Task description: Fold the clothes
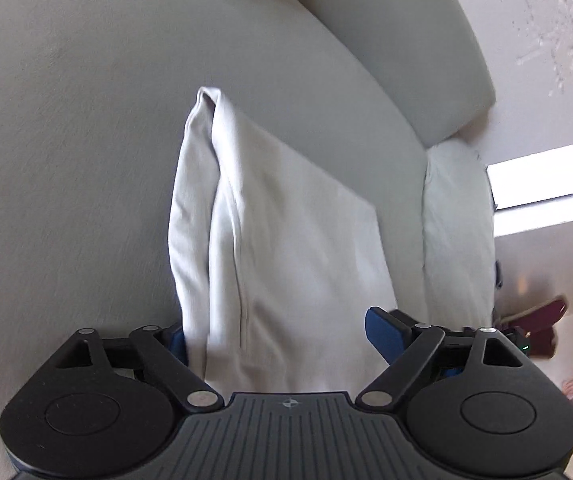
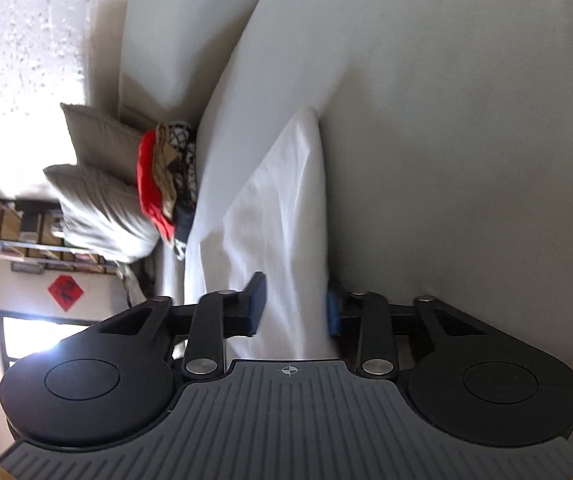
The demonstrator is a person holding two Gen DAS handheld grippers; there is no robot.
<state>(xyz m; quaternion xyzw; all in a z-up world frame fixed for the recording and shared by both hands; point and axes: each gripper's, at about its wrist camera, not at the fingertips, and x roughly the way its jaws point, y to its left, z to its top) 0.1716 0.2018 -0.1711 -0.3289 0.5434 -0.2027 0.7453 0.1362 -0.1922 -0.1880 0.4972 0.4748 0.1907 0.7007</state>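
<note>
A white garment [image 1: 278, 232] lies folded in a long strip on the grey sofa seat [image 1: 66, 160]. In the left wrist view it runs away from me to a bunched end at the upper middle. My left gripper [image 1: 280, 336] is open, with its blue pads [image 1: 384, 332] wide apart and the near end of the cloth between them. The cloth partly covers the left pad. In the right wrist view the same white garment [image 2: 286, 208] fills the narrow gap between the blue pads [image 2: 257, 304] of my right gripper [image 2: 295, 308], which is shut on it.
The sofa backrest [image 1: 386, 40] runs behind the garment, and a pale cushion [image 1: 458, 220] lies at its end. A pile of red, tan and patterned clothes [image 2: 166, 176] leans on grey cushions [image 2: 98, 208] at the far end. Shelves [image 2: 26, 236] stand beyond.
</note>
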